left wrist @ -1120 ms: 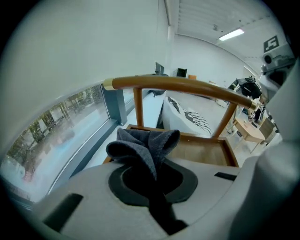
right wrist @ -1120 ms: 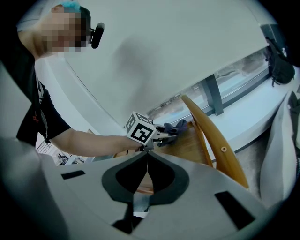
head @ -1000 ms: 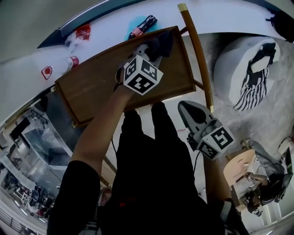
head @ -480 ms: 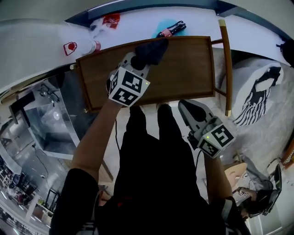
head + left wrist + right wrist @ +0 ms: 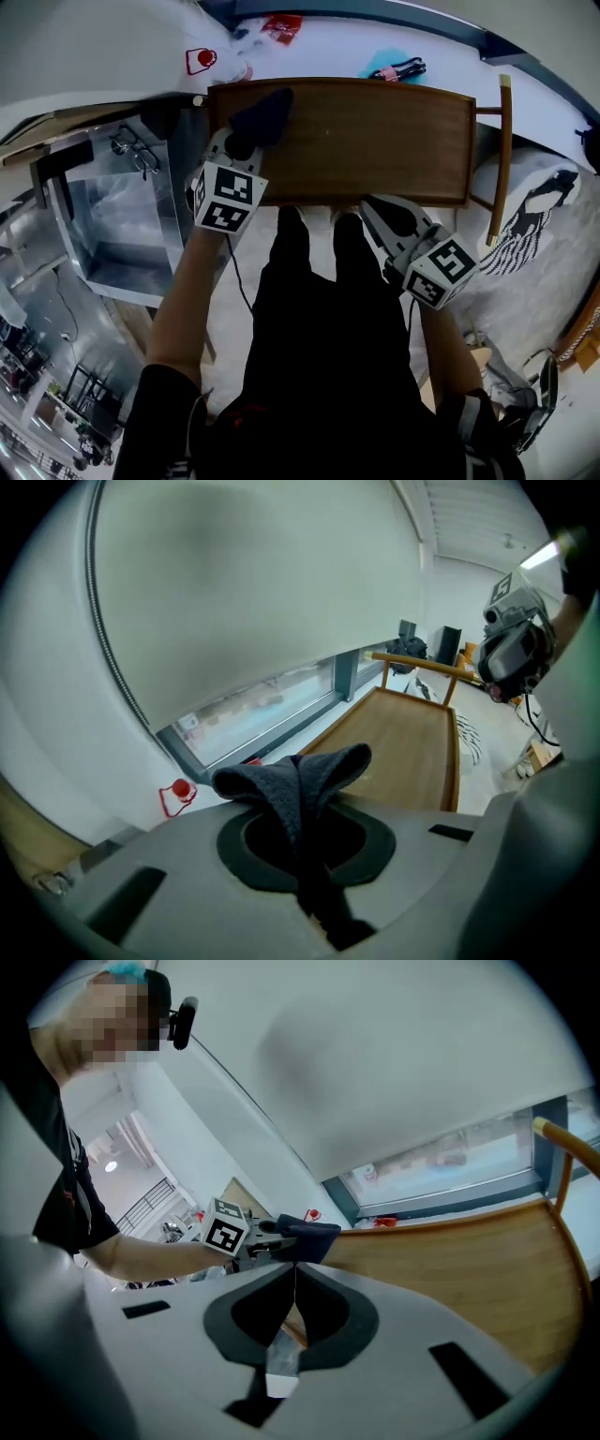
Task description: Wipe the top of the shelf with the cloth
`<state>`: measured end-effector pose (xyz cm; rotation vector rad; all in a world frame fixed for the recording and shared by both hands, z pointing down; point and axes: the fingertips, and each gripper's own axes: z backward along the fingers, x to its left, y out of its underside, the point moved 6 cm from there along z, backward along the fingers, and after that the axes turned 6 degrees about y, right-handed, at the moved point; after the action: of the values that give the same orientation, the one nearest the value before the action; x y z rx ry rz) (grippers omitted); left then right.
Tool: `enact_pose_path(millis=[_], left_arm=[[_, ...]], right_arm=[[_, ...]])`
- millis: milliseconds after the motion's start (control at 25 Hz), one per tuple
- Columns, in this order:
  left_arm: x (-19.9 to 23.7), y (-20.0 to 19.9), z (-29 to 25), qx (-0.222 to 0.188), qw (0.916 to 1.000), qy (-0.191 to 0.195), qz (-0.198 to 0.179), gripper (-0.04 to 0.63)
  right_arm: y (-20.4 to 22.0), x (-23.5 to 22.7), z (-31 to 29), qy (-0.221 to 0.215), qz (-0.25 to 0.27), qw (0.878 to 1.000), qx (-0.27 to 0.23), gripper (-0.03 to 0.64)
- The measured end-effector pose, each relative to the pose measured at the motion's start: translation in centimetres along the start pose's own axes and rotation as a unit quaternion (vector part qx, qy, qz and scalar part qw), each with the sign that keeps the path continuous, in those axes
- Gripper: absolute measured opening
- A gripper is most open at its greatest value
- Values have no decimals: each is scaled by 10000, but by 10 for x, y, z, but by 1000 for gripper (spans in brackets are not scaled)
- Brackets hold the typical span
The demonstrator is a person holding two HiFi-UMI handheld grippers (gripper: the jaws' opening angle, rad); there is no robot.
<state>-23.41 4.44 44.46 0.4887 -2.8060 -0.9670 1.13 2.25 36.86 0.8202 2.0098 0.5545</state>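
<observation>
Your left claw (image 5: 247, 148) is clamped tight on the dark grey cloth (image 5: 262, 118), which bunches up in a loose fold beyond the tips. It sits over the far left corner of the brown wooden shelf top (image 5: 375, 141); no view shows whether the fabric actually presses on the wood. Your right claw (image 5: 377, 210) has its tips fully together with nothing between them, and it hangs just at the near edge of the shelf, well apart from the cloth. The main risk, as I judge it, is a poor wipe. Only a pinched fold is held, so the loose part may ride above the wood or flip over when you drag it. If you press lower to compensate, the hard claw tips could scrape the surface of the shelf. The raised rim around the top could also snag the fabric and pull it out of the grip. The idle right claw could knock that near rim if you lean in. By count there are one cloth, one shelf and two claws. Past the far edge lie one white bottle with a red label (image 5: 212, 63), one red packet (image 5: 281, 25) and one black bundle on a teal patch (image 5: 397, 69).
</observation>
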Motion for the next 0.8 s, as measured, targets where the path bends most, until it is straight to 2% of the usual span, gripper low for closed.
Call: enact_pose_path(millis=[200, 320, 520, 800], left_arm=[[24, 35, 19, 355, 9987, -360, -90, 37], [30, 53, 17, 570, 9975, -399, -82, 37], [18, 80, -6, 931, 9956, -48, -109, 37], [0, 91, -45, 1188, 9914, 464, -294, 37]], right_arm=[[1, 24, -28, -146, 118, 9996, 231, 6], [3, 33, -41, -176, 153, 9992, 335, 6], [11, 38, -51, -159, 158, 9986, 487, 6], [19, 33, -48, -49, 52, 9980, 624, 6]])
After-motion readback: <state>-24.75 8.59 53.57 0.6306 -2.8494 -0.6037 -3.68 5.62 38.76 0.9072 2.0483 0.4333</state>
